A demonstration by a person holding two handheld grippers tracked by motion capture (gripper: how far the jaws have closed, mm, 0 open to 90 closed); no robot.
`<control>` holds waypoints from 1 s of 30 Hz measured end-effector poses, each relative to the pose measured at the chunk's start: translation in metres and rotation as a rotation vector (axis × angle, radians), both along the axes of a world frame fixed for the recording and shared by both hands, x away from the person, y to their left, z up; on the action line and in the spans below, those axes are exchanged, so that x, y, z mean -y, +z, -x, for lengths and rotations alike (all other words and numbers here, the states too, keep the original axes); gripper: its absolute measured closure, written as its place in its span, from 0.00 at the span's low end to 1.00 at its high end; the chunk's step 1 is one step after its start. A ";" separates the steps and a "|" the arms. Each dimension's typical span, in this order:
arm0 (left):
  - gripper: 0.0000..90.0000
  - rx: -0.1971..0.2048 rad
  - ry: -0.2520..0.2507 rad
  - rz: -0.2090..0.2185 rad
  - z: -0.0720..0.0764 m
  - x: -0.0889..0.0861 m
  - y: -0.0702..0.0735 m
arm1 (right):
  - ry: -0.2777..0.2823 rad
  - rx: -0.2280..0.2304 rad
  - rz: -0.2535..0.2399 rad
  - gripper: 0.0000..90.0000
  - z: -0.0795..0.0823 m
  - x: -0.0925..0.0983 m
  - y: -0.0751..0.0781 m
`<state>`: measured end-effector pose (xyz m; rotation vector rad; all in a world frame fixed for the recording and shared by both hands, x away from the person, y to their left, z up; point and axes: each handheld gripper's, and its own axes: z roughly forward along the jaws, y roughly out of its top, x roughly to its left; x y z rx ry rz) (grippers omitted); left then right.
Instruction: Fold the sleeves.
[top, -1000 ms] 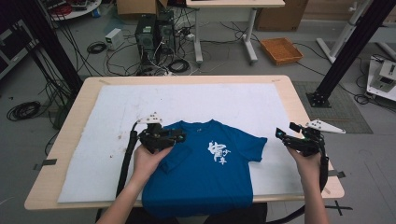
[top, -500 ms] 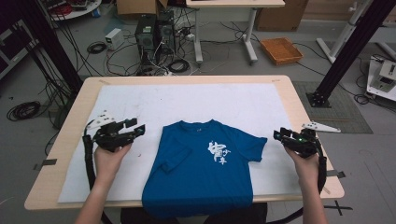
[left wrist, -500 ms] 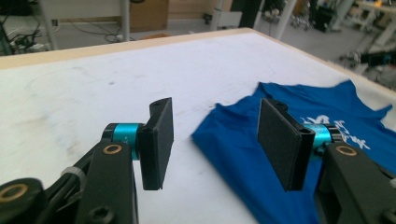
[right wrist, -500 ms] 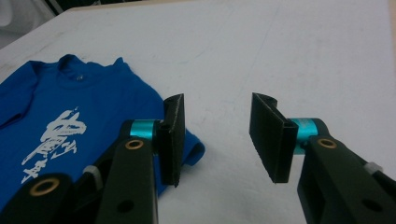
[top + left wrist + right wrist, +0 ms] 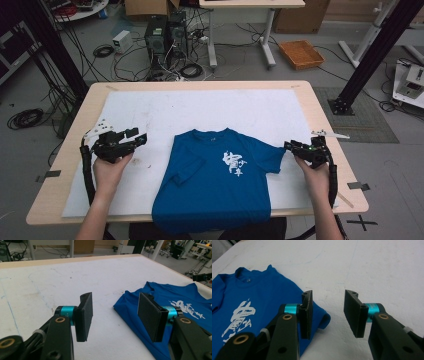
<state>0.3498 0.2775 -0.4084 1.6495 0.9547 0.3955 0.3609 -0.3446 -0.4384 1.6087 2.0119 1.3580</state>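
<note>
Blue shirt (image 5: 217, 180) flat on the white sheet (image 5: 200, 110) at the near middle of the table (image 5: 320, 115), hem over the near edge, collar away, white print on the chest; its left sleeve (folded in over the body) off the sheet.

Left gripper (image 5: 131, 140) well to the left of the shirt, above bare sheet, jaws fairly wide with nothing between them; in the left gripper view (image 5: 113, 315) only white sheet in the gap, shirt (image 5: 175, 302) off to one side.

Right gripper (image 5: 291, 146) at the tip of the right sleeve, jaws just closing, now about half apart, pressing on nothing; in the right gripper view (image 5: 328, 315) sleeve edge (image 5: 322, 320) just beside one pad (image 5: 307, 312), bare sheet in the gap.
</note>
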 end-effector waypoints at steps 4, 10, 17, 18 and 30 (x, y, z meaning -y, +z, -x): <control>0.51 -0.015 -0.010 -0.005 -0.001 0.002 -0.002 | -0.007 -0.014 0.006 0.66 -0.002 -0.001 -0.002; 0.51 -0.020 -0.034 -0.017 -0.003 0.007 -0.004 | 0.037 -0.021 0.019 0.95 -0.003 -0.005 -0.008; 0.51 -0.016 -0.028 -0.002 -0.003 0.004 -0.003 | 0.062 0.039 0.016 1.00 0.004 -0.013 0.004; 0.51 -0.016 -0.026 0.002 -0.003 0.003 -0.003 | 0.065 0.048 0.014 1.00 0.005 -0.014 0.006; 0.51 -0.015 -0.032 0.029 -0.005 0.003 -0.001 | 0.160 0.141 0.107 1.00 0.016 -0.072 0.044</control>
